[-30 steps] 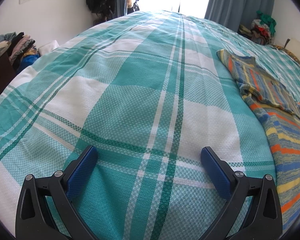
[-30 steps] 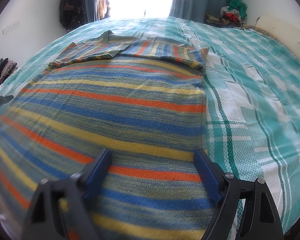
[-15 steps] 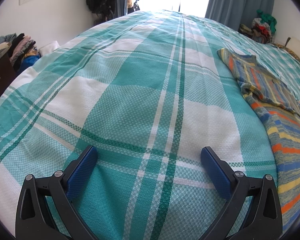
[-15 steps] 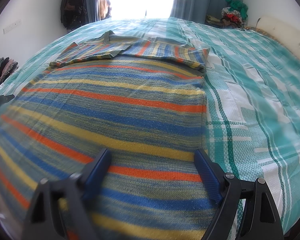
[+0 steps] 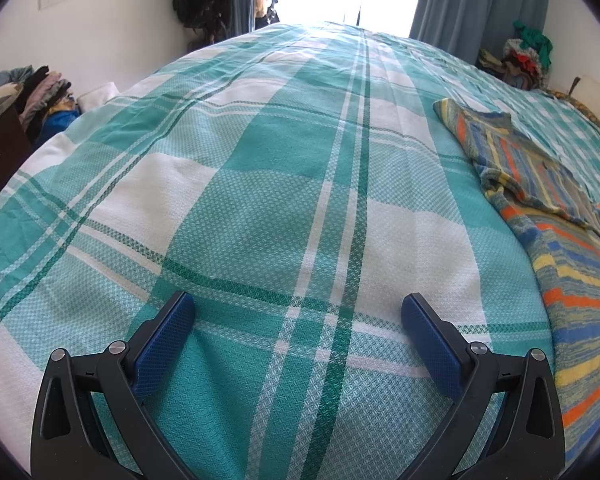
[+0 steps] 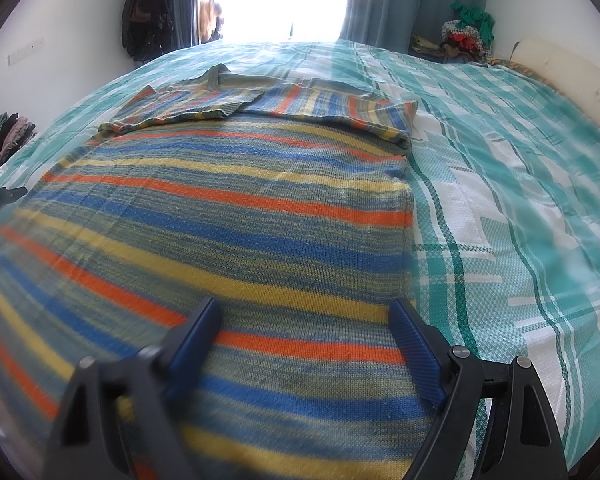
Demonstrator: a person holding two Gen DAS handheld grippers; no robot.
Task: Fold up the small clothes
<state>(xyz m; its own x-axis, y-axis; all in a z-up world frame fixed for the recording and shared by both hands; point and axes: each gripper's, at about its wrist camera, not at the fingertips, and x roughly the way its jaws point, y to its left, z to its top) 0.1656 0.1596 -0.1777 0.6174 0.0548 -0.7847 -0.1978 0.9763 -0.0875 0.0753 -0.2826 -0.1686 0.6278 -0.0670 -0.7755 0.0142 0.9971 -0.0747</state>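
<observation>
A striped knit sweater (image 6: 228,220) in blue, orange, yellow and grey-green lies flat on the bed, both sleeves folded across its top. My right gripper (image 6: 304,316) is open and empty, low over the sweater's near hem by its right edge. My left gripper (image 5: 296,312) is open and empty over bare bedspread, left of the sweater, which shows at the right edge of the left wrist view (image 5: 564,240). The left gripper's tip (image 6: 4,196) shows at the left edge of the right wrist view.
The bed has a teal and white plaid cover (image 5: 260,184). Stacked clothes (image 5: 40,92) lie on a dark cabinet at the left. A clothes heap (image 6: 468,32) sits in the far right corner by curtains. A bright window stands behind the bed.
The left gripper has shifted slightly left, away from the sweater. The right gripper has barely moved. Both stay open.
</observation>
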